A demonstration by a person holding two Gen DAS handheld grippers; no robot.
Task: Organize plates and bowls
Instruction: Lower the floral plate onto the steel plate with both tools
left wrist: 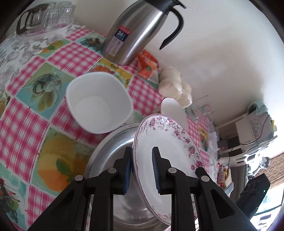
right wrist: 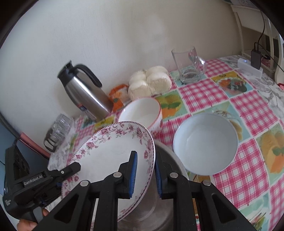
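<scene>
A white plate with a pink floral rim (left wrist: 168, 142) (right wrist: 110, 152) hangs tilted over a round metal tray (left wrist: 108, 154). My left gripper (left wrist: 142, 170) is shut on its rim on one side. On the opposite side my right gripper (right wrist: 145, 175) is shut on the rim too. The left gripper (right wrist: 71, 169) also shows at the left of the right wrist view, touching the plate. A white bowl with a squarish rim (left wrist: 99, 103) stands on the tablecloth beyond the tray. A pink-rimmed white bowl (right wrist: 142, 110) sits behind the plate, and a pale round bowl (right wrist: 205, 142) sits to its right.
A steel thermos jug (right wrist: 85, 96) stands by the wall, next to an orange packet (right wrist: 119, 96) and a bag of bread rolls (right wrist: 150, 81). A glass mug (right wrist: 188, 65) is farther right, and upturned glasses (left wrist: 51, 16) on a tray sit at the far corner. A charger (right wrist: 250, 65) lies at the table's end.
</scene>
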